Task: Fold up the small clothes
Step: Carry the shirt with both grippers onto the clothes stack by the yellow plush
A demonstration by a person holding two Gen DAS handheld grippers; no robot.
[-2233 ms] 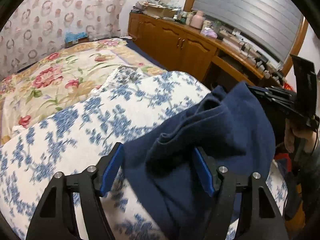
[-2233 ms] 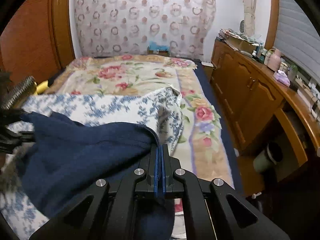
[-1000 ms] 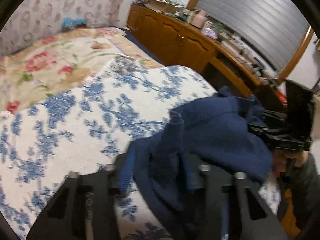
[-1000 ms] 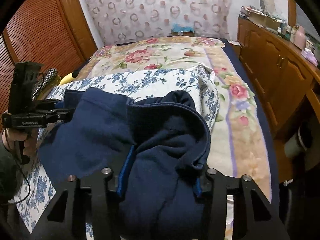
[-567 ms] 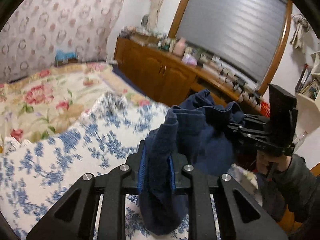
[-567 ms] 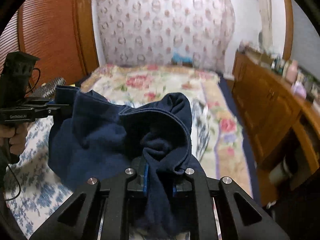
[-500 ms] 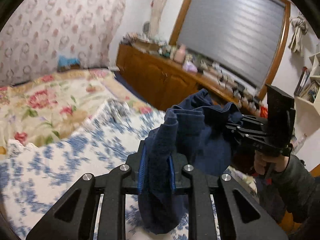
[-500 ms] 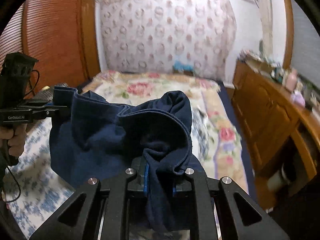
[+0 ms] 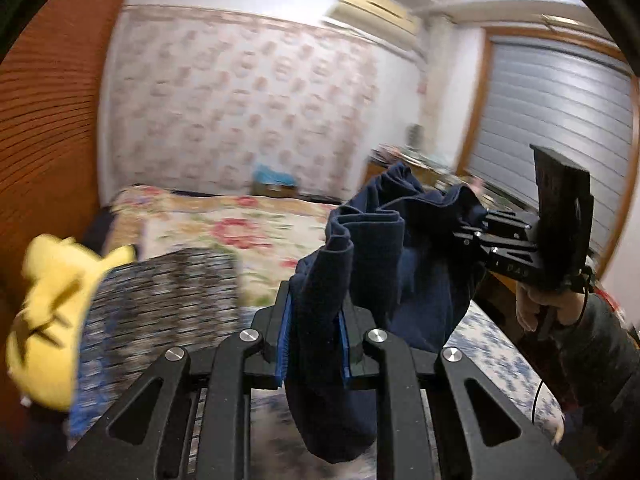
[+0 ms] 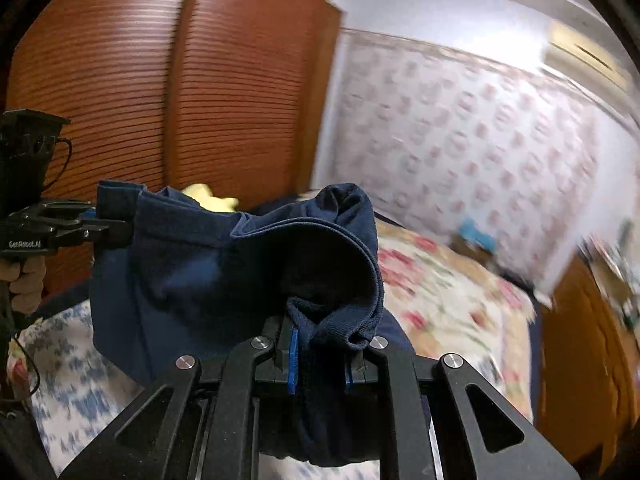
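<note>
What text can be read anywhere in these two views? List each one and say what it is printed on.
"GenRobot.AI": white print on the side of the left gripper, seen from the right wrist.
Small light marking on the right gripper, seen from the left wrist: too small to read.
Nothing else legible; the room is motion-blurred.

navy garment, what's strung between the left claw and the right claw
Only the navy garment itself: the right wrist view shows it spanning from the left claw to the right claw, both shut on bunched fabric, off the bed.

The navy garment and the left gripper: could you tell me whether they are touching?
Touching. The left wrist view shows the left gripper with its jaws clamped on a bunched fold of the navy garment, blue pads pressing the cloth from both sides.
</note>
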